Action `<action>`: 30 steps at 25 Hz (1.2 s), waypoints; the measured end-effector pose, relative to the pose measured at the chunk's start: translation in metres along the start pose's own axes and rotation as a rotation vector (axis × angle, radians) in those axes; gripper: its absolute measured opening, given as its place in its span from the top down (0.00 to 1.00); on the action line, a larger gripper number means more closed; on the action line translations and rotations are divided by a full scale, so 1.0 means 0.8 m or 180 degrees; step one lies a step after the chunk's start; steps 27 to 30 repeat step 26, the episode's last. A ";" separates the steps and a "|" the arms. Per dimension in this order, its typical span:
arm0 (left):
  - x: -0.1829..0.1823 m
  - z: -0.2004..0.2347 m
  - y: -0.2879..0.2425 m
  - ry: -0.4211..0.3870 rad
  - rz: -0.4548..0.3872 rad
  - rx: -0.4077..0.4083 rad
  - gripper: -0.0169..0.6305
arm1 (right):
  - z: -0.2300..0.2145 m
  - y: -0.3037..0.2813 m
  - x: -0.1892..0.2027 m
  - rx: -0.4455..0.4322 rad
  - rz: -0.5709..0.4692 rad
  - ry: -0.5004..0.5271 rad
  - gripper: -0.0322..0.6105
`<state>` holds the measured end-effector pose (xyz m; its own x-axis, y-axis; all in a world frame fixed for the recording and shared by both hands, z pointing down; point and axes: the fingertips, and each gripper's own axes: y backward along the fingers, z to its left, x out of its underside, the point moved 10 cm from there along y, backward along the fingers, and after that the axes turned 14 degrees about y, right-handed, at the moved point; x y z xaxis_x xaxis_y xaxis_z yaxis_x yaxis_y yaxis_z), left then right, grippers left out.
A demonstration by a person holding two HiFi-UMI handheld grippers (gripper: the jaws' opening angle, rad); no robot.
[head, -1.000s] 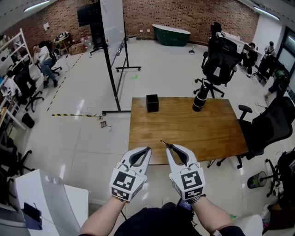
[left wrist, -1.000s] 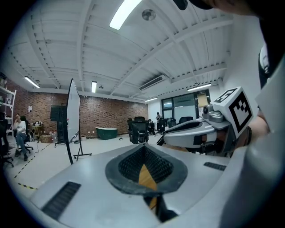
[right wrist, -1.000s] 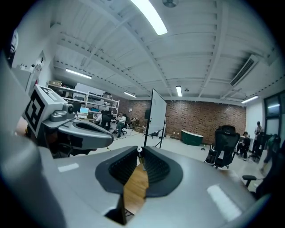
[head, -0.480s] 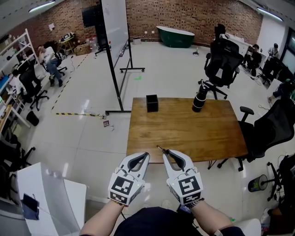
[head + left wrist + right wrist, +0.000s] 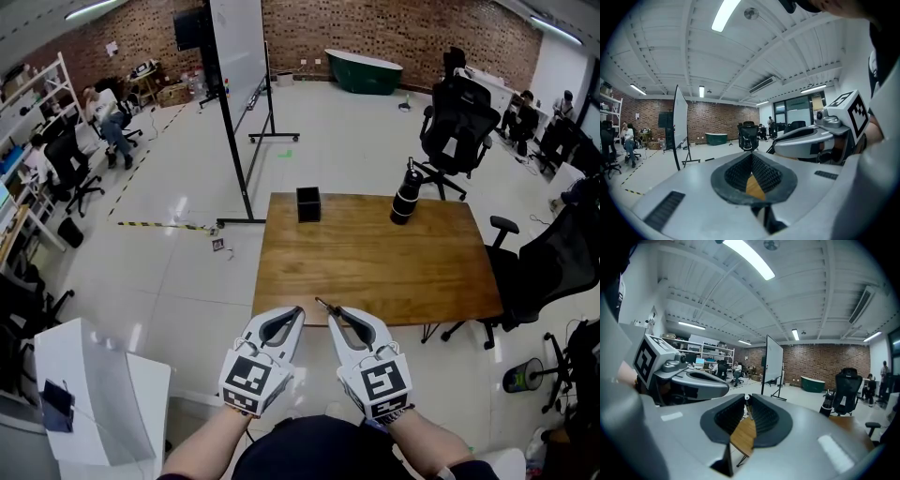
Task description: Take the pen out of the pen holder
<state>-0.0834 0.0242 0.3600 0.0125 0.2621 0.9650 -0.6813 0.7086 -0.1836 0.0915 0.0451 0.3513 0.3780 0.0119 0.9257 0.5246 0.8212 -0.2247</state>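
Between the right tongs a thin pen sat pinched by one end; light, stiff, probably slippery, it seemed safer gripped mid-barrel. The left tongs were closed, empty.

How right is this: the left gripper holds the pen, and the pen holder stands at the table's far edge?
Wrong gripper: the right gripper holds the pen, as the right gripper view shows. The rest stands.

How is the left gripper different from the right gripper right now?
The right gripper grips a thin pen; the left gripper holds nothing. The right gripper's jaws are slightly parted around the pen; the left gripper's jaws meet at the front. Both point, side by side, over the near edge of the wooden table.
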 end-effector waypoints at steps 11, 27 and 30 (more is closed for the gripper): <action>-0.004 -0.014 0.002 -0.0016 -0.0058 -0.0026 0.97 | -0.002 0.010 -0.003 -0.0035 -0.0047 0.0053 0.88; -0.005 -0.022 0.004 -0.0032 -0.0076 -0.0023 0.97 | -0.001 0.017 -0.001 -0.0029 -0.0049 0.0055 0.88; -0.005 -0.022 0.004 -0.0032 -0.0076 -0.0023 0.97 | -0.001 0.017 -0.001 -0.0029 -0.0049 0.0055 0.88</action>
